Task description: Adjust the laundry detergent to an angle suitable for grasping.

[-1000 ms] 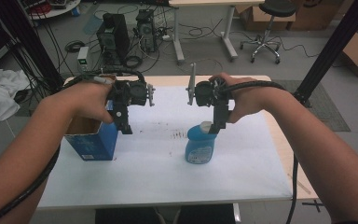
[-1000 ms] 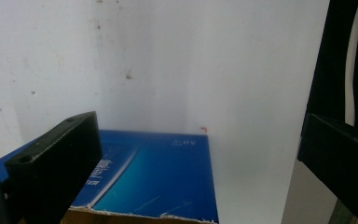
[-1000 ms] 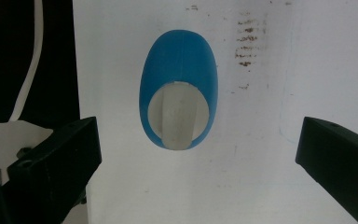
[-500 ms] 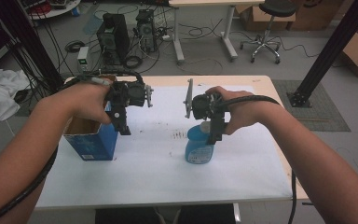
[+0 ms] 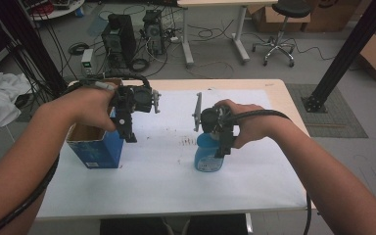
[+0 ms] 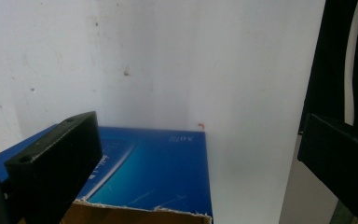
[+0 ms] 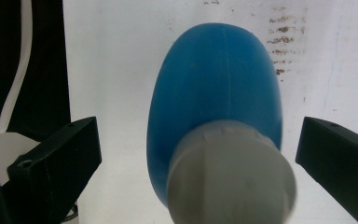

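An open-topped blue cardboard box (image 5: 98, 149) stands at the left of the white table (image 5: 166, 191). My left gripper (image 5: 129, 136) hangs at the box's right wall, open; in the left gripper view the blue box (image 6: 154, 172) lies below between the wide-apart fingers (image 6: 56, 158), touching neither. A blue bottle (image 5: 206, 157) with a white cap stands upright right of centre. My right gripper (image 5: 223, 149) is just above it, open. In the right gripper view the bottle's white cap (image 7: 230, 172) and blue body (image 7: 214, 79) sit between the fingers (image 7: 340, 158), with a gap on each side.
Brown stains (image 5: 188, 142) mark the white sheet between box and bottle. The table's far wooden edge (image 5: 274, 84) is bare. Beyond it on the floor are computer towers (image 5: 120, 32), cables, an office chair (image 5: 279, 46) and a black slanted post (image 5: 345, 54).
My right gripper has come down and nearer to me, so its jaws now flank the bottle's cap. The left gripper has barely shifted at the box.
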Motion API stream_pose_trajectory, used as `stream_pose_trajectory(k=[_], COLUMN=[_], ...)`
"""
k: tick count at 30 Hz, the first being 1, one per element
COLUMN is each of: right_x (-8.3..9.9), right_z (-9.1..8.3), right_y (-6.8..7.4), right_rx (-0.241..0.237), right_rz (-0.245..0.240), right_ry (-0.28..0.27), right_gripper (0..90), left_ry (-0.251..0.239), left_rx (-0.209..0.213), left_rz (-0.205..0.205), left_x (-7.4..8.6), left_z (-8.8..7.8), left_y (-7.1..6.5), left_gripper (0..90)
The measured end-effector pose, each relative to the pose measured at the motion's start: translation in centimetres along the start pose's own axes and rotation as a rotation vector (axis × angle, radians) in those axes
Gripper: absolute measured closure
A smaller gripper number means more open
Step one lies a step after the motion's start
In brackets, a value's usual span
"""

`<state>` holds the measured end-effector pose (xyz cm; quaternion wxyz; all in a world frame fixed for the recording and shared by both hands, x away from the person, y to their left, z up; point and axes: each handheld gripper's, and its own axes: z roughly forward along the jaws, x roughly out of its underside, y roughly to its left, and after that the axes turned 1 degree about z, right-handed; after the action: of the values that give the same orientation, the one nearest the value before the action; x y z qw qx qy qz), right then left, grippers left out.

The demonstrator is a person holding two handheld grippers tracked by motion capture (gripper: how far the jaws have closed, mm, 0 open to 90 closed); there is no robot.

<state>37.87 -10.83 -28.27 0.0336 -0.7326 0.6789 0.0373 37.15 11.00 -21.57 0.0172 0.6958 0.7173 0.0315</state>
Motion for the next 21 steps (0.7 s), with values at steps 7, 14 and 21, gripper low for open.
stream_pose_trajectory(k=[7, 14, 21], right_x=[-0.1, 0.0, 0.1], right_z=[0.7, 0.9, 1.2], right_y=[0.0, 0.0, -0.1], right_rx=[0.003, 0.006, 0.004], right_rz=[0.0, 0.018, 0.018], right_ry=[0.007, 0.003, -0.022], right_gripper=[0.0, 0.0, 5.9], left_ry=[0.004, -0.001, 0.002], left_rx=[-0.002, -0.002, 0.007], left_rz=[0.001, 0.002, 0.004], left_x=[0.0, 0.0, -0.1], left_z=[0.0, 0.2, 0.7], left_y=[0.0, 0.1, 0.1], left_gripper=[0.1, 0.1, 0.1])
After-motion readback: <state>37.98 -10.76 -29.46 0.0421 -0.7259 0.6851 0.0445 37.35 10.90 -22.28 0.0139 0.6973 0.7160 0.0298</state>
